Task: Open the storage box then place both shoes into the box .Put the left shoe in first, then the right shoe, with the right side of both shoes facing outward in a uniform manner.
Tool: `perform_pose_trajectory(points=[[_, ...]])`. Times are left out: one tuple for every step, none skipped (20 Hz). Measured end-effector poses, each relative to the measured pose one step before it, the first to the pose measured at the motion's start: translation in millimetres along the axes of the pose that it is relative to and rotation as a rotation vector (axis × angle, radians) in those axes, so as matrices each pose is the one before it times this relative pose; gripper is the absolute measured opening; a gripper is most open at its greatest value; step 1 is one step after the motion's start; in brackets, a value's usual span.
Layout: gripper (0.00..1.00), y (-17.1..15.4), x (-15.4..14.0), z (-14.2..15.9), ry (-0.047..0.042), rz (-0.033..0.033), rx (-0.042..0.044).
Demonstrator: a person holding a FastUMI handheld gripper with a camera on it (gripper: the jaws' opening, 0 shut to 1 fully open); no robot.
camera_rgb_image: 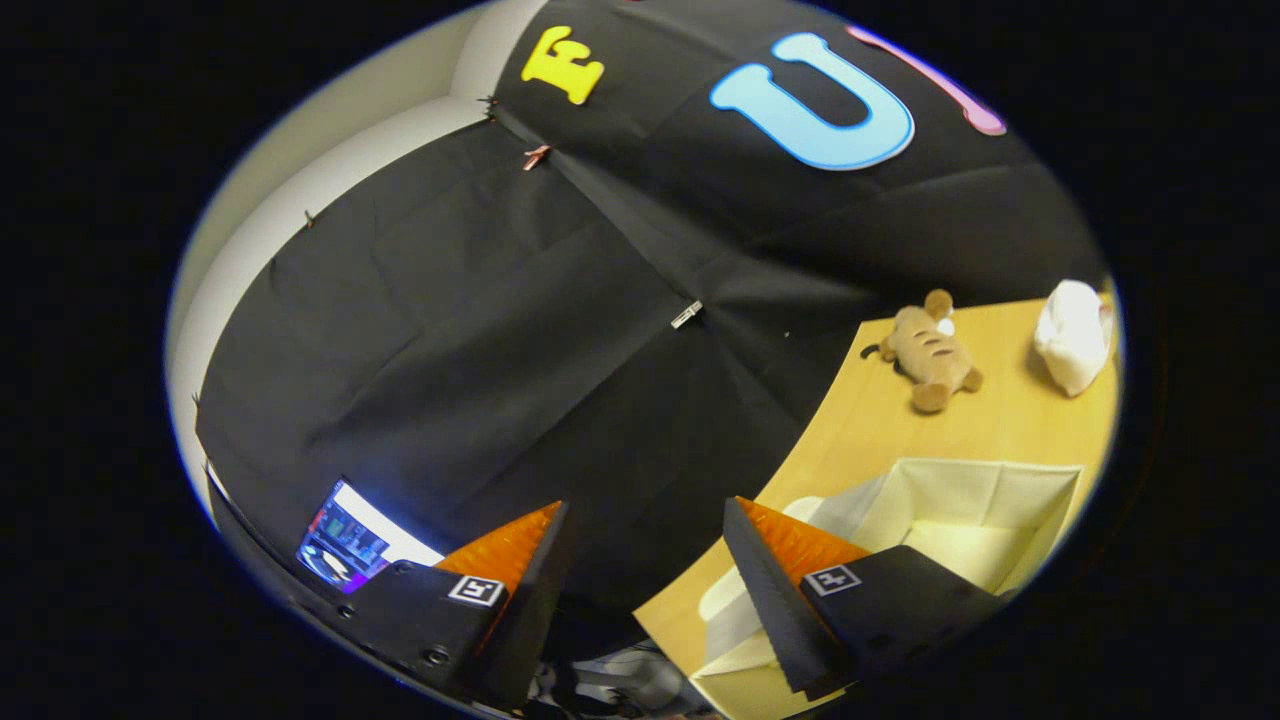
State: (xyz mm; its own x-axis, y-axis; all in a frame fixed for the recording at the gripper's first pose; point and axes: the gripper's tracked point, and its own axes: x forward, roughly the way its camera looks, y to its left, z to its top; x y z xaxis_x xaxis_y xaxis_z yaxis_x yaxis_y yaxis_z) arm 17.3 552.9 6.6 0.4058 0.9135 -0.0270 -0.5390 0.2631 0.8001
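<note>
1. The gripper (pixel 645 540) is spread wide, its two fingers well apart with nothing between them and nothing touching either one.
2. The view is tilted; between the fingers lies the black cloth wall (pixel 480 330) of the booth, hung in folds and pinned with small clips.
3. The box (pixel 960 515) is a white fabric one, standing open on a wooden table (pixel 880 420). It sits just ahead of the right finger, which overlaps its near side in the picture; whether the finger touches it cannot be told.
4. The inside of the box shows pale walls and a pale bottom, with no shoe in the part that can be seen.
5. Beyond the box, on the table, a brown plush toy (pixel 928 352) lies on its side.
6. Near the toy, further along the table, sits a white bundle (pixel 1074 335); what it is cannot be told.
7. Beside the left finger, at the foot of the cloth, a lit screen (pixel 350 540) glows.
8. A pale wall (pixel 330 160) shows past the cloth's far edge.
</note>
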Motion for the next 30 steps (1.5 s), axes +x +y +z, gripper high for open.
perform_pose_trajectory(points=[[0.95,-4.59,-11.43,3.07,-0.01368,-0.01828,-0.04905],[0.96,-6.23,-10.76,2.54,-0.01449,-0.02316,-0.04461],[0.96,-6.59,-12.86,1.93,-0.01463,-0.02606,-0.04141],[0.96,-8.41,-12.29,3.26,-0.01036,-0.03034,-0.03618],[0.96,-10.58,-12.33,1.84,-0.00842,-0.03445,-0.03229],[0.97,-12.39,-13.33,1.2,-0.00693,-0.03674,-0.03142],[0.97,-14.93,-15.52,0.41,0.00089,-0.03834,-0.02834],[0.97,-16.06,-14.99,-2.31,0.00563,-0.04238,-0.02116],[0.97,-18.69,-14.9,-4.95,0.01001,-0.04351,-0.01166],[0.97,-18.53,-14.03,-4.96,0.00879,-0.04022,-0.00204],[0.97,-18.24,-15.22,-4.62,0.00374,-0.04349,0.00478],[0.97,-20.18,-13.91,-6.57,0.00529,-0.04412,0.00498],[0.97,-20.7,-13.92,-6.88,0.01026,-0.04116,0.00888],[0.96,-21.62,-10.46,-7.54,0.00963,-0.03809,0.01316],[0.97,-23.03,-8.76,-8.88,0.01335,-0.04189,0.01725],[0.97,-21.83,-7.06,-9.82,0.01287,-0.0398,0.01864],[0.97,-22.73,-5.67,-10.24,0.0121,-0.04232,0.01303],[0.97,-22.14,-4.15,-10.19,0.01855,-0.04159,0.00124],[0.97,-20.56,-1.98,-12.12,0.02484,-0.03902,-0.00647],[0.97,-20.36,-2.97,-13.71,0.02777,-0.03743,-0.01407],[0.97,-17.48,-1.31,-14.13,0.03177,-0.03551,-0.01681],[0.97,-15.67,0.02,-12.94,0.02751,-0.03139,-0.01543],[0.97,-15.19,1.54,-13.35,0.02686,-0.03371,-0.00617],[0.97,-11.1,1.64,-11.21,0.02311,-0.02053,0.00203],[0.97,-12.31,3.87,-9.92,0.01969,-0.02447,0.00034],[0.97,-9.41,3.77,-7.44,0.01643,-0.0212,-0.00796],[0.97,-7.24,4.34,-8.38,0.01845,-0.01484,-0.01511],[0.97,-6.36,5.68,-7.91,0.02175,-0.01168,-0.01987],[0.96,-4.17,6.3,-7.37,0.02286,-0.01166,-0.02312],[0.94,-3.98,7.18,-5.92,0.02364,-0.00921,-0.0194]])
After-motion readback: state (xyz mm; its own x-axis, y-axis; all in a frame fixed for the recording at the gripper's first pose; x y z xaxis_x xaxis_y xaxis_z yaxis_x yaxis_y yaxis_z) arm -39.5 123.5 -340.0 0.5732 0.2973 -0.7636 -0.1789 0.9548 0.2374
